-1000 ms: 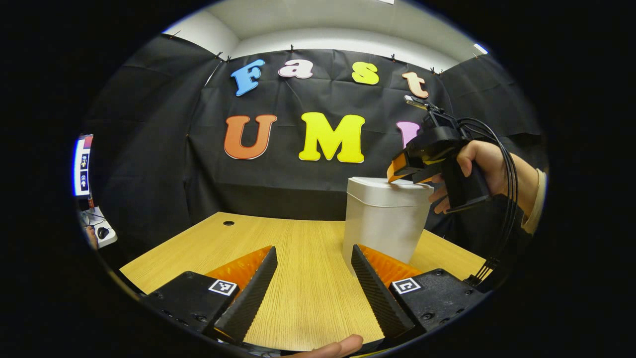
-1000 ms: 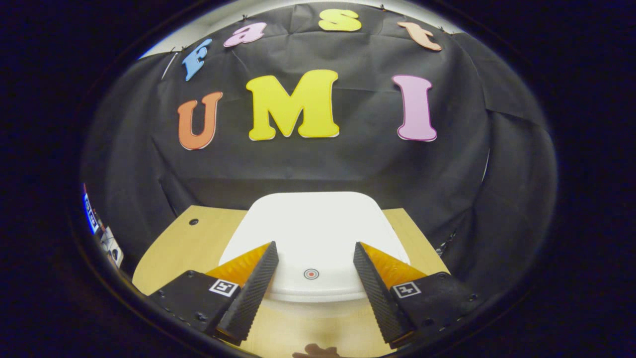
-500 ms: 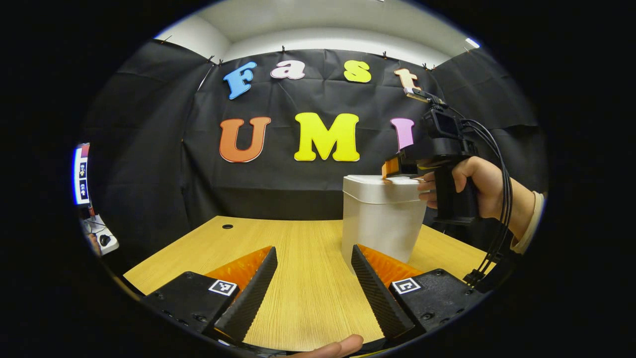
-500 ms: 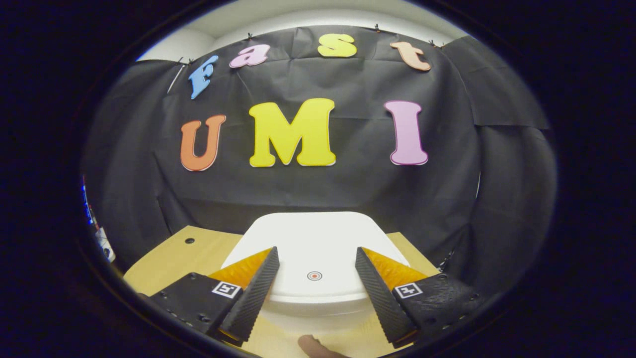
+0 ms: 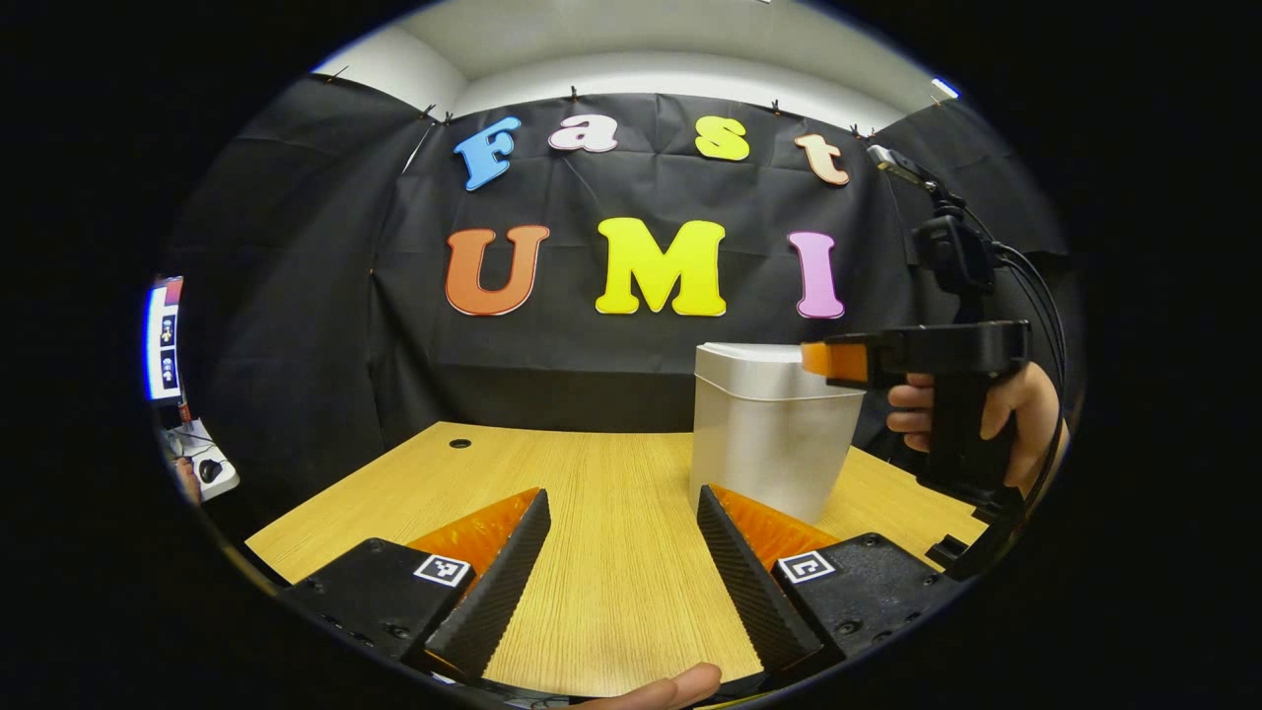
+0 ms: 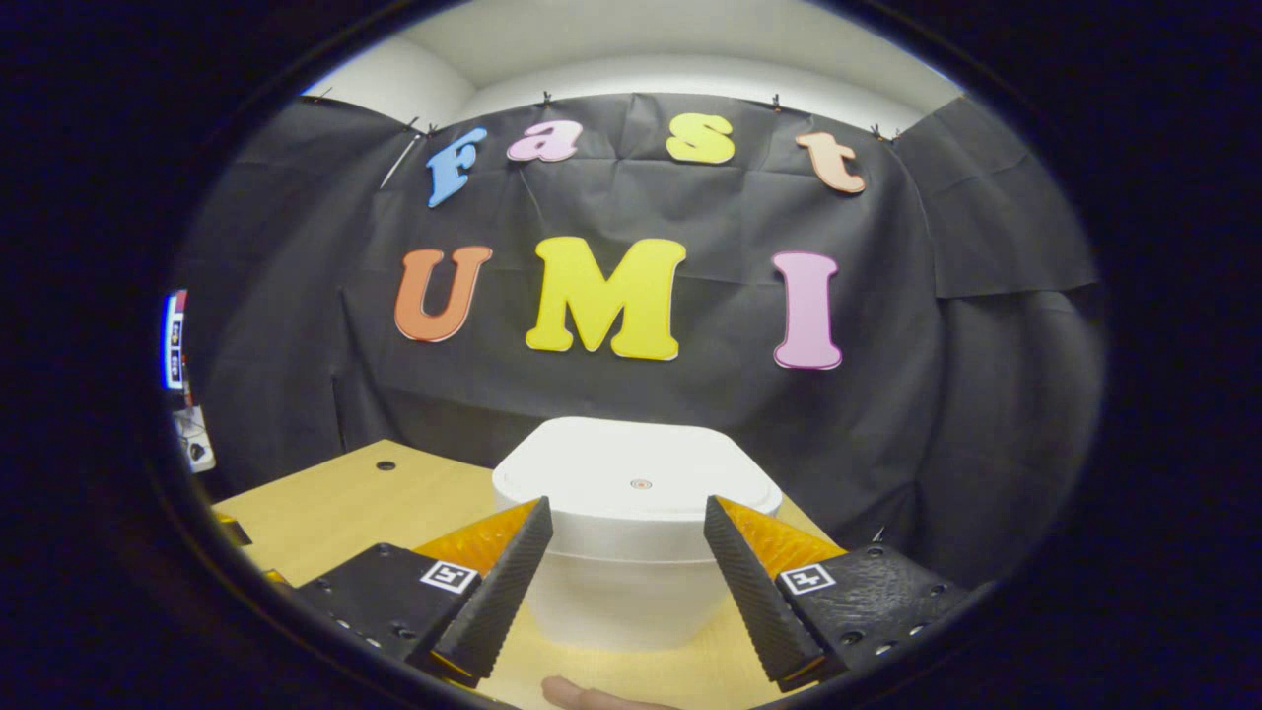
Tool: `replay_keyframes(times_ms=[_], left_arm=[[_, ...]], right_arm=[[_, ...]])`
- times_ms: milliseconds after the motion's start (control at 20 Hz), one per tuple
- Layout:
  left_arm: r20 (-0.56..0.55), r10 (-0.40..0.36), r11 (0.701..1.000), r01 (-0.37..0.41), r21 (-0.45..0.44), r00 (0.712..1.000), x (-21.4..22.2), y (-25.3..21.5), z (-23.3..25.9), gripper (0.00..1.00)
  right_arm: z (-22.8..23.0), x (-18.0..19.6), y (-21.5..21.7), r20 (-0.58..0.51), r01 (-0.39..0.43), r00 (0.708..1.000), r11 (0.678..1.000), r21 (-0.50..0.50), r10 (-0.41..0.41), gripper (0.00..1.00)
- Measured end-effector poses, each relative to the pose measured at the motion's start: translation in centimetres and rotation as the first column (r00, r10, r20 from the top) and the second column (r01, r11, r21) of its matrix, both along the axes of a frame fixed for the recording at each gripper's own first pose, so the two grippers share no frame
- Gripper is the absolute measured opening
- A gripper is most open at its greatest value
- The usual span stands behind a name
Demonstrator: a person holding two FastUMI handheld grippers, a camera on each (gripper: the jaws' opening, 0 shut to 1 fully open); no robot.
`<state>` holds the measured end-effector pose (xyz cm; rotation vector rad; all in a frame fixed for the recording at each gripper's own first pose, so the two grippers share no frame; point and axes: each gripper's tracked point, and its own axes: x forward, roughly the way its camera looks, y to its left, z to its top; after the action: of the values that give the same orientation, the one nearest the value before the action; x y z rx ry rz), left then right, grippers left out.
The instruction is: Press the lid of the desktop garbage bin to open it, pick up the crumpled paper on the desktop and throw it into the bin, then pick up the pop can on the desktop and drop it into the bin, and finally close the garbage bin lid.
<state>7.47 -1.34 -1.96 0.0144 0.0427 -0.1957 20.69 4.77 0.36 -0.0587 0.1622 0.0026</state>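
The white desktop bin (image 5: 767, 449) stands on the wooden table (image 5: 592, 473), right of centre in the left gripper view, with its lid (image 5: 754, 357) lying flat. In the right gripper view the bin (image 6: 631, 582) is straight ahead, and its lid (image 6: 636, 471) has a small round mark in the middle. My right gripper (image 6: 627, 503) is open, level with the lid and just short of it, touching nothing. From the side, the right gripper (image 5: 833, 360) is held level at the bin's right rim by a hand (image 5: 1016, 414). My left gripper (image 5: 622, 492) hovers open and empty, low over the table.
The table has a small round hole (image 5: 460, 443) near its far left. A lit screen (image 5: 163, 335) and some gear sit beyond the table's left edge. Cables trail from the right gripper's handle. A fingertip (image 5: 670, 685) shows at the bottom edge.
My right gripper has come off the lid, where its tips pointed down a second ago, drawn back and levelled out. The bin now looks farther from it. The left gripper has barely moved.
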Motion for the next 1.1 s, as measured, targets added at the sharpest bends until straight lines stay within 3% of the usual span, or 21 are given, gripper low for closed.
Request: replay_keyframes(times_ms=[350,650,800,950,1000,1100], left_arm=[[0.001,0.018,1.0,-0.018,0.013,1.0,0.2,0.5,-0.3,0.97],[0.054,0.028,0.999,-0.029,0.029,0.998,0.2,0.4,0.8,0.97],[0.07,0.057,0.997,-0.06,0.049,0.996,0.0,1.3,1.2,0.97],[0.07,0.058,0.997,-0.061,0.036,0.996,-0.1,1.2,1.1,0.97],[0.062,0.058,0.998,-0.06,0.032,0.996,0.0,1.0,1.0,0.97],[0.05,0.05,0.998,-0.052,0.031,0.997,0.1,0.7,0.6,0.97]], right_arm=[[-2.8,-7.2,-3.9,0.015,0.002,1.0,1.0,0.016,-0.002,0.95],[-5.8,-11.1,-6.3,-0.009,0.008,1.0,0.999,0.038,-0.007,0.98],[-5.5,-12.6,-6.5,0.059,-0.004,0.998,1.0,-0.026,0.006,0.95],[-6.4,-14.1,-5.8,0.056,-0.02,0.998,0.996,-0.087,0.025,0.95],[-6.7,-14.6,-5.3,0.047,-0.036,0.998,0.998,-0.059,0.039,0.98],[-7.2,-14.8,-4.3,0.014,-0.067,0.998,0.998,0.018,0.066,0.92]])
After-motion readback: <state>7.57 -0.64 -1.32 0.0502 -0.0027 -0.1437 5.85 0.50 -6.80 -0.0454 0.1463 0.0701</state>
